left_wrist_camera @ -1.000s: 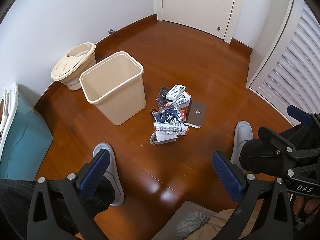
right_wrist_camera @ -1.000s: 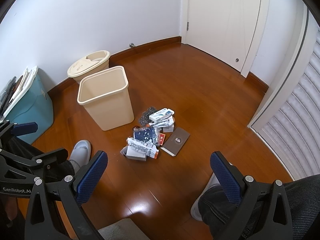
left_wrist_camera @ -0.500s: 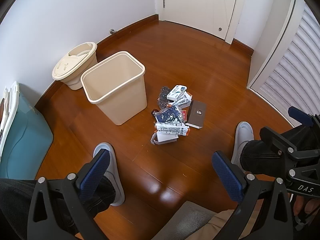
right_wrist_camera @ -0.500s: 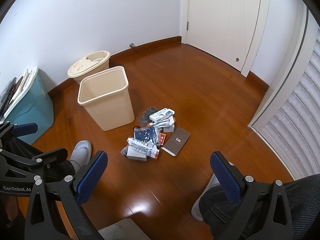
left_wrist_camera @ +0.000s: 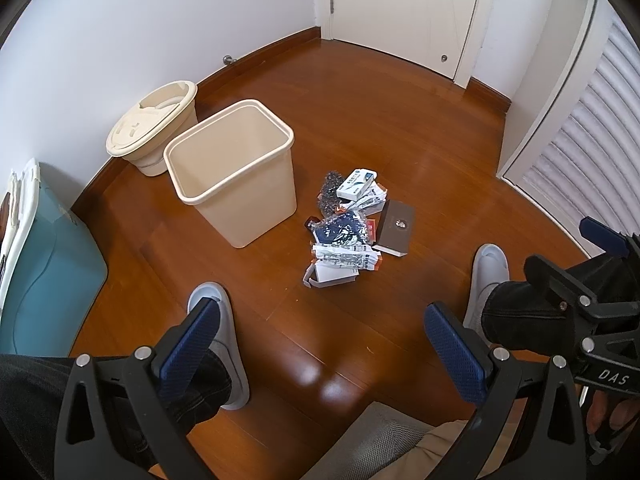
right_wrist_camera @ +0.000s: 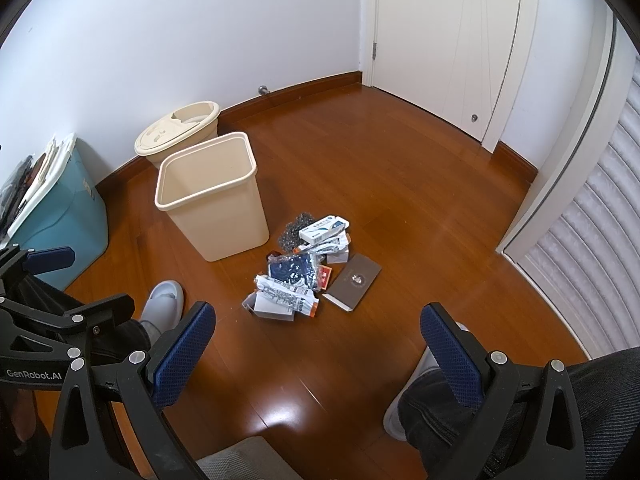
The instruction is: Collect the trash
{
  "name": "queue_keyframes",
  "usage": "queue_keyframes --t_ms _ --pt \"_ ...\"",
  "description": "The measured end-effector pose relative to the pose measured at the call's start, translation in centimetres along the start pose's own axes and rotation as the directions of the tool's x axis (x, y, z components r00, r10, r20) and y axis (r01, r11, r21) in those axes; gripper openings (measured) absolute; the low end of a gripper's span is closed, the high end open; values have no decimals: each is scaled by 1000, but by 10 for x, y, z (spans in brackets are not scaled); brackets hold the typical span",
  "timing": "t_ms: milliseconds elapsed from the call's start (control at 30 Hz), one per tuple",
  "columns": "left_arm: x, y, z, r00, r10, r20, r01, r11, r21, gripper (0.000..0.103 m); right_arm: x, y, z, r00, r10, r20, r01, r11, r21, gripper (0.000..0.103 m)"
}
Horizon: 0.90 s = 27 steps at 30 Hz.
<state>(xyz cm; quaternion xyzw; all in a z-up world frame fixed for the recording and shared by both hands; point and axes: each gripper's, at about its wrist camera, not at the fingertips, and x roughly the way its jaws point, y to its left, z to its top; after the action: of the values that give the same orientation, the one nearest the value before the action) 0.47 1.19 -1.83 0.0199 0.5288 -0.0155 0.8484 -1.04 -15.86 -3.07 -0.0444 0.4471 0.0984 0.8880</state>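
Observation:
A pile of trash [left_wrist_camera: 349, 227] lies on the wooden floor: white boxes, a dark blue packet, printed wrappers, a grey mesh wad and a brown flat box [left_wrist_camera: 396, 227]. It also shows in the right wrist view [right_wrist_camera: 308, 268]. An empty beige bin [left_wrist_camera: 236, 172] stands upright just left of the pile; it shows in the right wrist view too [right_wrist_camera: 212, 196]. My left gripper [left_wrist_camera: 320, 350] is open and empty, held high above the floor. My right gripper [right_wrist_camera: 316, 354] is open and empty too, also well short of the pile.
A round beige lidded pail [left_wrist_camera: 154, 128] stands behind the bin by the wall. A teal storage box [left_wrist_camera: 44, 268] is at the left. The person's slippered feet [left_wrist_camera: 222, 320] flank the floor below. A white door [right_wrist_camera: 444, 40] and a louvred door [right_wrist_camera: 592, 264] lie beyond.
Both views have shifted very slightly; the bin and pile sit a touch lower and to the right in the left wrist view. Nothing was grasped or moved.

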Motion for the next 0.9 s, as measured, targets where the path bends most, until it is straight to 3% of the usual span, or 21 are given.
queue_keyframes --t_ms 200,333,400,533,633,767,900 --pt "8 20 7 1000 3 -31 -6 993 -114 103 18 -9 7 995 -39 -96 45 997 67 103" --pt "16 37 12 998 20 -67 -32 983 -183 103 44 -24 21 988 34 -154 -10 988 154 103" --pt "23 49 14 995 22 -102 -45 971 -233 103 75 -38 32 971 106 -216 -49 966 255 103" --pt "44 60 20 983 48 -177 -99 952 -291 103 152 -71 46 932 236 -275 -76 869 489 103" --pt "70 68 29 970 63 -237 -142 931 -335 103 224 -79 50 904 200 -377 9 875 484 103" --pt "112 76 39 951 46 -306 -176 894 -412 103 328 -100 24 853 174 -492 134 838 529 103" --pt "176 67 48 933 45 -358 -198 893 -404 103 408 -117 1 816 197 -543 194 791 580 103"
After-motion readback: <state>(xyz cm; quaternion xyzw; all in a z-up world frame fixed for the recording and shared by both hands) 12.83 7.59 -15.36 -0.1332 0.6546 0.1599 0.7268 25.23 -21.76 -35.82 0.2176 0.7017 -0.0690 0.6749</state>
